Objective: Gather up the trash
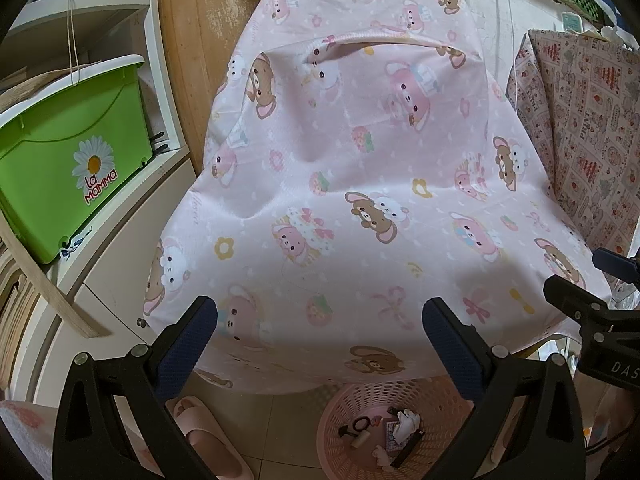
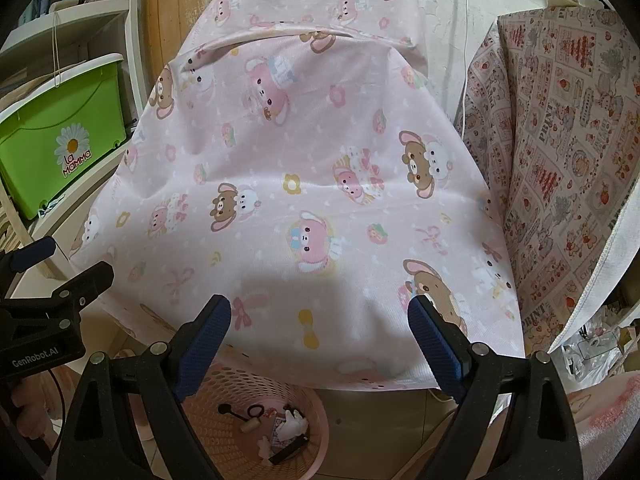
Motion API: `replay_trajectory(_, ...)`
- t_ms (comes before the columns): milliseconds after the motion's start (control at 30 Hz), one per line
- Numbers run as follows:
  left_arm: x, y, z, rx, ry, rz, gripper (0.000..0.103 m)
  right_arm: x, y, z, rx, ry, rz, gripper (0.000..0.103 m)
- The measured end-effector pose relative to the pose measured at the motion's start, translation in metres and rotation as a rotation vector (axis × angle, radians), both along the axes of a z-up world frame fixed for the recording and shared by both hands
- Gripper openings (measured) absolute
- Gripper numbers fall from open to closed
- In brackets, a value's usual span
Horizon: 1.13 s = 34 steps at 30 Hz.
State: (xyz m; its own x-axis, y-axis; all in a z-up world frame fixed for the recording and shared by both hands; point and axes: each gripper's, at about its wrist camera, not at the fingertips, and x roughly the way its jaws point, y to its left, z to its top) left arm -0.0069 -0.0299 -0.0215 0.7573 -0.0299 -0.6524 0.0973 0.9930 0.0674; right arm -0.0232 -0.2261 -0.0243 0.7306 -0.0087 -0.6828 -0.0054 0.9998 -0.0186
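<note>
A pink perforated basket [image 1: 340,412] stands on the floor below the table's front edge; it also shows in the right wrist view [image 2: 240,384]. Several bits of trash lie in it: crumpled white tissue [image 1: 406,422], a small roll [image 1: 362,438], a dark strip [image 1: 408,450]. The table is covered by a pink cartoon-bear cloth [image 1: 340,160]. My left gripper [image 1: 320,320] is open and empty above the cloth's front edge. My right gripper [image 2: 320,320] is open and empty over the same edge, to the right of the left one.
A green storage box [image 1: 68,160] sits on white shelves at left. A second patterned cloth [image 2: 560,140] covers furniture at right. A pink slipper [image 1: 204,432] lies on the tiled floor by the basket. A wooden door [image 1: 200,40] stands behind the table.
</note>
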Motion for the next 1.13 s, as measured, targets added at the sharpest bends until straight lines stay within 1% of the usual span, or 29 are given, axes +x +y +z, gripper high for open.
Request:
replay_trajectory(933,-0.0002,-0.0001,-0.0023,0.003,0.002,0.0,0.102,0.0003,-0.0001,0.0004,0.003,0.005,-0.002,0.091)
replay_trajectory(1133,-0.0007,-0.0008,-0.0086,0.006,0.011,0.001,0.102,0.0013,-0.001,0.0005,0.006,0.009,-0.007,0.091)
